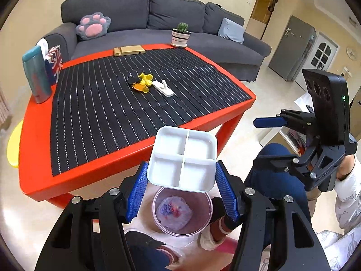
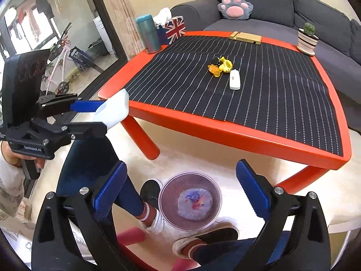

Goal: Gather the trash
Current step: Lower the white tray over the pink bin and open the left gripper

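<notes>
thermos [image 1: 36, 74] upright at the far left corner of the red table [image 1: 140, 151], just beside a union-jack tissue box [image 1: 54, 64]. farther right, on the striped black mat [image 1: 108, 103], a wooden phone stand [image 1: 128, 50] near the back edge, then a small cluster at mid-table: yellow toy pieces [image 1: 144, 82] touching an orange one, and a white clip-like item [image 1: 163, 88] just beside them. striped pot with a cactus [image 1: 180, 35] at the back right corner. grey sofa [image 1: 158, 13] behind, with a paw-shaped cushion [image 1: 93, 26]. nearer and below the table edge, left gripper [image 1: 181, 180] with blue pads pressed against both sides of a white four-compartment tray [image 1: 182, 158], held off the table and tilted, directly over a clear round bin [image 1: 182, 210] on the floor; inside the bin, a crumpled bluish wad [image 1: 174, 212] with red and purple flecks. in the right wrist view, same tray [image 2: 114, 108] seen edge-on between those pads. right gripper [image 2: 180, 185] spread wide, holding nothing, hovering above the bin [image 2: 190, 199], with shoes and blue-trousered legs just beside the bin's rim.
</notes>
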